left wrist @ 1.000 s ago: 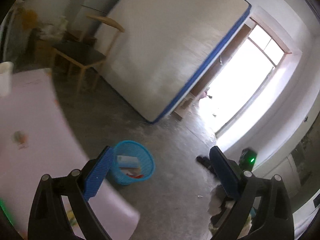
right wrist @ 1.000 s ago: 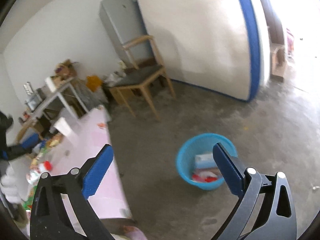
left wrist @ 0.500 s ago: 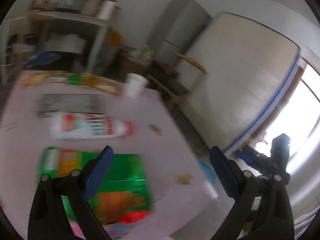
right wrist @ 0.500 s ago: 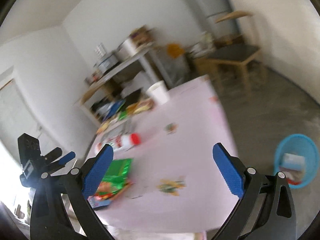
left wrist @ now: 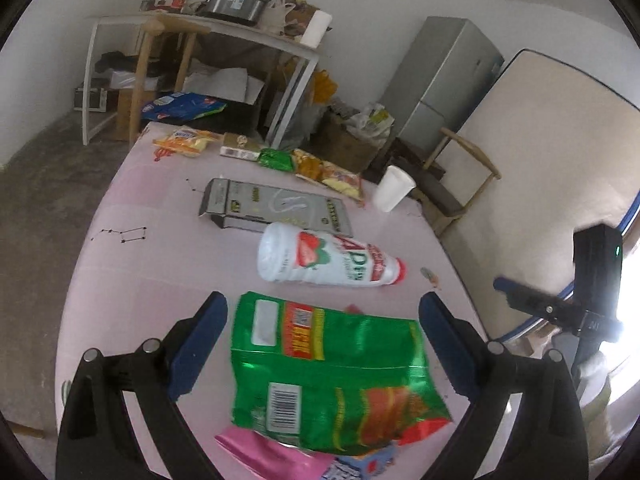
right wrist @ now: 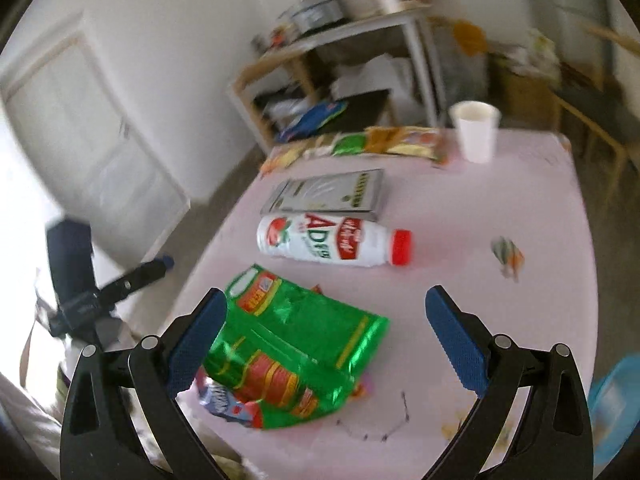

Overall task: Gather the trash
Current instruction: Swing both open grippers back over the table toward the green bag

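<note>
We hold both tongs above the pink desk (left wrist: 120, 272), and both stand wide apart with nothing between them. Under the left tongs (left wrist: 322, 344) lies a green snack bag (left wrist: 332, 376), flat on the desk; the right tongs (right wrist: 326, 344) hang over the same bag. Just beyond the bag, a white bottle with a red cap (left wrist: 328, 258) lies on its side, and behind it a flat grey carton (left wrist: 276, 208) touches it or nearly. 1 white paper cup (right wrist: 476, 132) stands upright near the far corner, beside a row of snack packets (left wrist: 312, 166). A small wrapper (right wrist: 506, 256) lies alone to the right. The blue basket (right wrist: 616, 408) stands on the floor past the right edge of the desk.
</note>
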Action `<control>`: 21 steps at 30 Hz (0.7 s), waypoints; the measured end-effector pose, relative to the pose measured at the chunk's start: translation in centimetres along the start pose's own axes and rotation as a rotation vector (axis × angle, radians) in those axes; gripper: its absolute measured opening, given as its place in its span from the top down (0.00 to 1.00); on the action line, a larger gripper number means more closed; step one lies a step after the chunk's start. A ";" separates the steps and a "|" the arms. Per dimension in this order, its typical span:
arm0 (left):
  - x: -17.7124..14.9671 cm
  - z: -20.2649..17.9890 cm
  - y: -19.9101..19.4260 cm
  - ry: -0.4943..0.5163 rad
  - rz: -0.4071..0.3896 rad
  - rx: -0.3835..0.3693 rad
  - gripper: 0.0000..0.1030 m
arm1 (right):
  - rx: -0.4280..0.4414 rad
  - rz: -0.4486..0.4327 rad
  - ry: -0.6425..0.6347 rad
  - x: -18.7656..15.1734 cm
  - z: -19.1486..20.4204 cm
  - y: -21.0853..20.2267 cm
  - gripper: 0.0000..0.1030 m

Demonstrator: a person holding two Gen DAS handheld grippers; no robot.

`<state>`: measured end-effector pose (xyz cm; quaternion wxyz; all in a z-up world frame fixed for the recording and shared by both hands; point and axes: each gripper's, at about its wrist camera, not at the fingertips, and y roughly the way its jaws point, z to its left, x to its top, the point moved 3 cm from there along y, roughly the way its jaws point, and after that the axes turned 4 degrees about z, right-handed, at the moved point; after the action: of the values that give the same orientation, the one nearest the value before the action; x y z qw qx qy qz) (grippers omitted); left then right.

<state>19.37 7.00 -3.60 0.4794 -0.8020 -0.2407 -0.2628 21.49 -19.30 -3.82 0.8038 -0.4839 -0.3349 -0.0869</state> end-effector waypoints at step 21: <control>-1.2 3.9 3.0 -0.015 0.128 0.046 0.09 | -0.071 0.397 -0.562 5.0 4.1 15.9 0.07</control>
<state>21.13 9.10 -7.83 0.5115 -0.8066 -0.1986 -0.2200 30.77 -6.75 -10.87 0.6641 -0.5721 -0.4396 0.1963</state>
